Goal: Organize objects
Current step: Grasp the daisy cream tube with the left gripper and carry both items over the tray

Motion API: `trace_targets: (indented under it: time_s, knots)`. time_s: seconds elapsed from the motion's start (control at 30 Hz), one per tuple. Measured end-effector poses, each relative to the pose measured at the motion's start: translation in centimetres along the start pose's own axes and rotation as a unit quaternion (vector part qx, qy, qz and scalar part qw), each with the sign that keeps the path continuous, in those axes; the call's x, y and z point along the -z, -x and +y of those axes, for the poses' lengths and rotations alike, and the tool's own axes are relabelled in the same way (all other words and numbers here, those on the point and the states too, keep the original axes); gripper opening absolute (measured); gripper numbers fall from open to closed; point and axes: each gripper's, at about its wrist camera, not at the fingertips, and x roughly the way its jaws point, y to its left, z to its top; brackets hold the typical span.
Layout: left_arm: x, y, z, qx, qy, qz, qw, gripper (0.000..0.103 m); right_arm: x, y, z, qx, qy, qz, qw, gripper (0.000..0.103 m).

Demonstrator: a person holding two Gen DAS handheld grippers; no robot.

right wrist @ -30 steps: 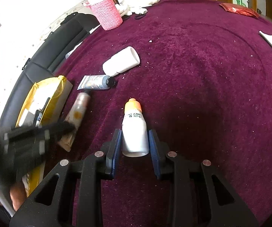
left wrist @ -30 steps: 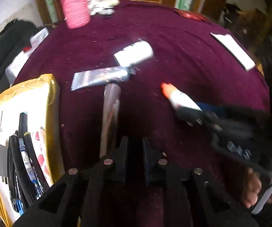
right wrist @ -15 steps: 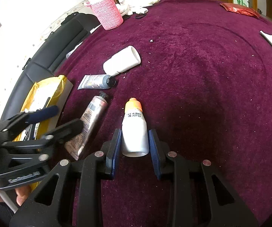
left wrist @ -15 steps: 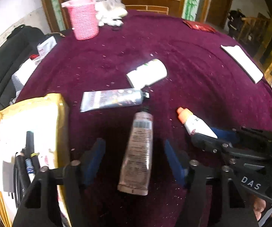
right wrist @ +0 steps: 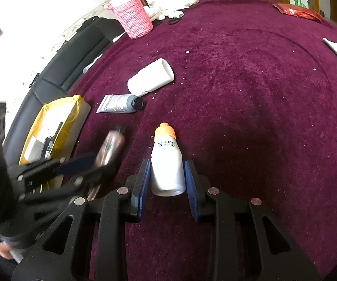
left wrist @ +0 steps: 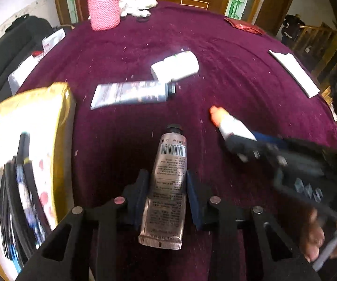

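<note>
Two tools point steeply down at the worktop [right wrist: 250, 93]. Blur smears the box's [left wrist: 58, 117] pens. The left tool [left wrist: 166, 196], just closing, pinches the pink tube [left wrist: 168, 178]; the right tool [right wrist: 167, 180] clamps the orange-capped bottle [right wrist: 167, 161].

**Uneven daylight, fisheye bending and motion blur in both wrist views**

Both pictures are round fisheye frames with black corners; straight edges bow strongly toward the rims. Light comes from the left, where a white wall [right wrist: 28, 23] is blown out to pure glare. In the left wrist view the yellow-lined box [left wrist: 28, 140] is overexposed and smeared by motion blur, as are the grey tube [left wrist: 131, 93] and white jar [left wrist: 175, 66]. The right gripper [left wrist: 241, 144] appears streaked there. In the right wrist view the left gripper [right wrist: 93, 166] is blurred. The maroon cloth [right wrist: 262, 117] darkens into soft shadow near the lower centre.
</note>
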Motion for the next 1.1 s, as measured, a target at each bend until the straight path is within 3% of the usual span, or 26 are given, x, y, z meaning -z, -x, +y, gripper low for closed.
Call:
trace_targets:
  time_s: [0.2,0.27,0.37,0.47,0.6,0.73,0.9,1.1]
  knots:
    - [1.5,-0.1,-0.5,-0.001,-0.008,0.005,1.0000,0.035,0.2,0.0,0.6,0.016,0.023,-0.004,1.000,0.028]
    - [1.7,-0.2,-0.9,-0.009,-0.018,-0.014,0.9997,0.036,0.2,0.0,0.7,0.019,0.026,-0.005,0.999,0.028]
    - [1.8,-0.2,-1.7,-0.025,-0.030,-0.016,0.9991,0.029,0.2,0.0,0.7,0.009,0.026,-0.006,1.000,0.028]
    - [2.3,1.3,-1.0,0.002,-0.010,-0.017,0.9998,0.029,0.3,0.0,0.7,0.005,0.027,-0.008,1.000,0.028]
    - [4.1,5.5,1.1,0.039,0.021,-0.042,0.9982,0.029,0.2,0.5,0.2,-0.029,0.011,-0.016,0.999,0.027]
    - [6.4,9.6,4.5,0.050,0.051,-0.062,0.9955,0.029,0.3,1.2,1.1,-0.053,0.019,-0.028,0.998,0.027]
    - [7.9,12.7,9.8,0.032,0.096,-0.084,0.9913,0.029,0.9,1.7,3.2,-0.071,0.043,-0.030,0.996,0.027]
    - [8.1,12.8,14.6,0.005,0.137,-0.084,0.9869,0.029,1.5,2.8,8.2,-0.094,0.067,-0.018,0.993,0.027]
